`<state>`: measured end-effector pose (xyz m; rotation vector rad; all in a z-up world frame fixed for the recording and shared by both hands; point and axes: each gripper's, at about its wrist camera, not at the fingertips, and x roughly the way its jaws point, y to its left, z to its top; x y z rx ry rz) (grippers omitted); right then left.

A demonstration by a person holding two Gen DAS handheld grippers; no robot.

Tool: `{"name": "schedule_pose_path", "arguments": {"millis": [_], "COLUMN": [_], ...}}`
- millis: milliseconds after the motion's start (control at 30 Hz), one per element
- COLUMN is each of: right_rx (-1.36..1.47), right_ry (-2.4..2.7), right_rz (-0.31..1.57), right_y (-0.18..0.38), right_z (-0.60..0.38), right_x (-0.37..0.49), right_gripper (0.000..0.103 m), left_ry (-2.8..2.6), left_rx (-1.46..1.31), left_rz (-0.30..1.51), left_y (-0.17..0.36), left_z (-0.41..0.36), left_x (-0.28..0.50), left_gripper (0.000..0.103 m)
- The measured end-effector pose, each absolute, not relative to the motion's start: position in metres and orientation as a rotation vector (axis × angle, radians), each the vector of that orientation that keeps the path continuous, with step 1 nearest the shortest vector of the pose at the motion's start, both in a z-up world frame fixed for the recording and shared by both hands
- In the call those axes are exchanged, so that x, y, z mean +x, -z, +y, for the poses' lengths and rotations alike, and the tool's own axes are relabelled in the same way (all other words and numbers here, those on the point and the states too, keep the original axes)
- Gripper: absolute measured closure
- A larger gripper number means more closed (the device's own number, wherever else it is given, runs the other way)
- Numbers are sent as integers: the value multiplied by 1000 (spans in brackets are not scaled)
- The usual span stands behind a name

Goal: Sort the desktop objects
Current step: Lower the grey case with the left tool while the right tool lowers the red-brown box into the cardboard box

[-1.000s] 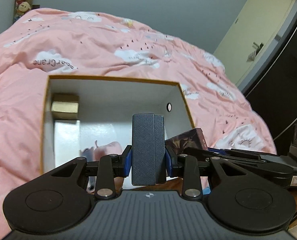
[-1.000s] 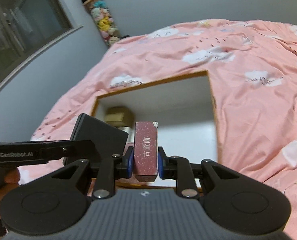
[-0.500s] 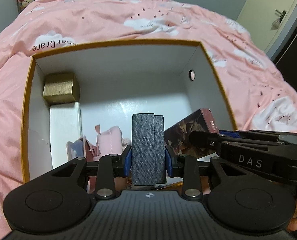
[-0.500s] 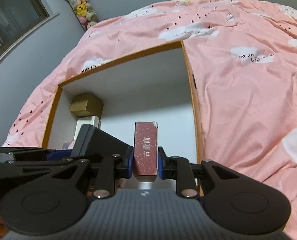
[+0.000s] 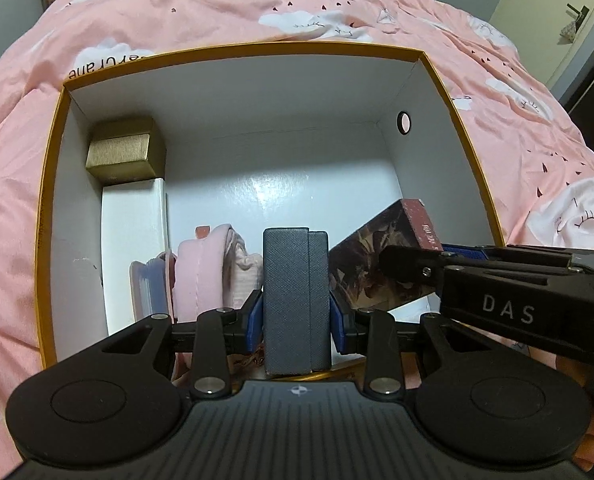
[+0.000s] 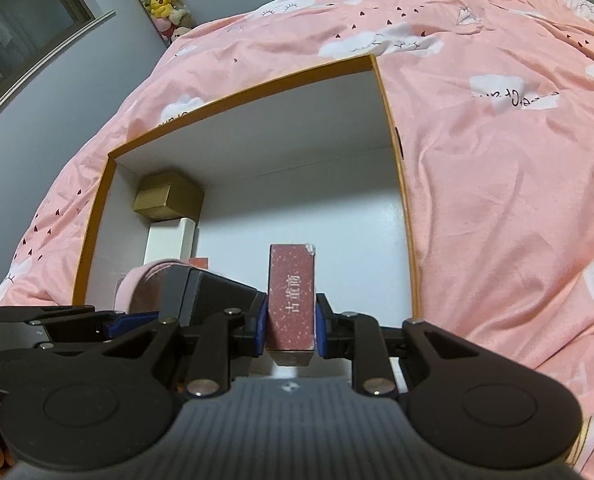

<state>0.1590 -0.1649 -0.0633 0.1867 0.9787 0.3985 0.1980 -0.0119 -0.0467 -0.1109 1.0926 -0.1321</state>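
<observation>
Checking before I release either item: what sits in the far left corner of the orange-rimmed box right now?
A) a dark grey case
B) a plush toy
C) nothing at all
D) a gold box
D: the gold box stands in the far left corner of the orange-rimmed box, on top of a white box; the dark grey case is clamped in the left gripper.

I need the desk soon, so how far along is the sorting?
Done: gold box, white box and pink items sit in the storage box. In hand: left gripper holds a gray case, right gripper a maroon box. Left: releasing both.
</observation>
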Motion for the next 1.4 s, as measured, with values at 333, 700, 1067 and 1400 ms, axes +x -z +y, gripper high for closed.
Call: {"name": "schedule_pose_path", "arguments": {"millis": [333, 700, 1067, 1400], "right_rx": [174, 137, 113, 118], "right_ry": [-386, -376, -375, -394], "right_rz": [986, 1004, 1016, 1048], "right_y": [67, 76, 81, 85], "right_z": [-158, -147, -127, -115], "right_x": [162, 159, 156, 155], "right_gripper": [78, 78, 78, 72], "left_ry": [189, 147, 155, 175], "left_rx": [-128, -225, -363, -394], "left_rz": [1092, 949, 1002, 1008], "left_y": [42, 7, 30, 36], "left_z": [-7, 41, 80, 80], "left_x": [193, 175, 175, 173], "left_gripper": [55, 53, 54, 58]}}
